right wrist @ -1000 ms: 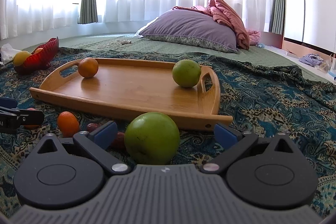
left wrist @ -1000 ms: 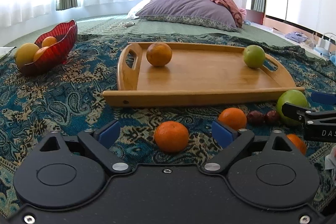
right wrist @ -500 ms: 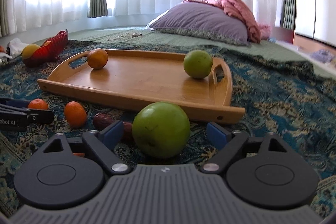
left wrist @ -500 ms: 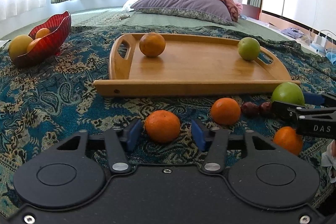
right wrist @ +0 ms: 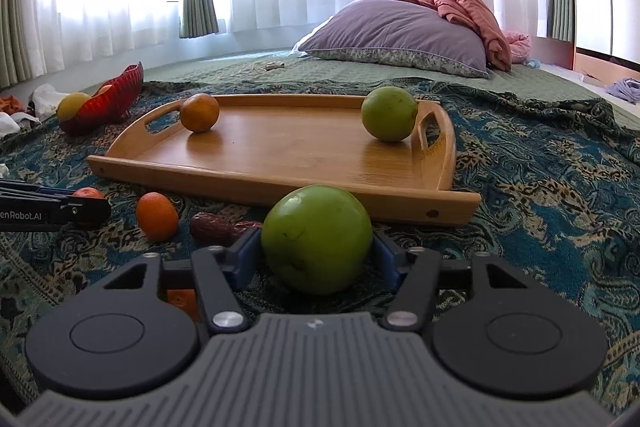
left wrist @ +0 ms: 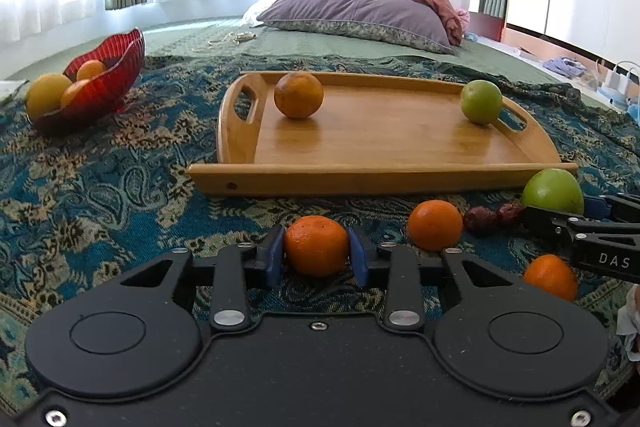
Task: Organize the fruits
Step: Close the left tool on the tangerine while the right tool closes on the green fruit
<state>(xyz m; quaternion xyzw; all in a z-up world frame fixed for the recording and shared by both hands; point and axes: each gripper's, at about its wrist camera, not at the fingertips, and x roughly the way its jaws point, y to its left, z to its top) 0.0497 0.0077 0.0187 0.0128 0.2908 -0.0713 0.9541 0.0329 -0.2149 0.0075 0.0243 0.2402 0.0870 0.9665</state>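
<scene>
Nearest, the left gripper (left wrist: pixel 317 258) is closing on a mandarin (left wrist: pixel 317 246), pads touching; the right gripper (right wrist: pixel 317 251) is closing around a green apple (right wrist: pixel 317 239). Squeeze gently, lift straight, clear the wooden tray's (left wrist: pixel 360 175) near rim beyond.

Small orange (left wrist: pixel 317 246) sat on patterned blanket (left wrist: pixel 100 187), squeezed between two blue pads. Big green apple (right wrist: pixel 317 239) sat on same blanket, blue pads at both sides. Second small orange (left wrist: pixel 435 225) lay near two dark red dates (left wrist: pixel 494 217). Third small orange (left wrist: pixel 551 277) lay closer in. Wooden tray (left wrist: pixel 380 179) held brownish orange (left wrist: pixel 298 95) at left end and green fruit (left wrist: pixel 481 102) at right end. Red bowl (left wrist: pixel 108 83) held yellow and orange fruits.
</scene>
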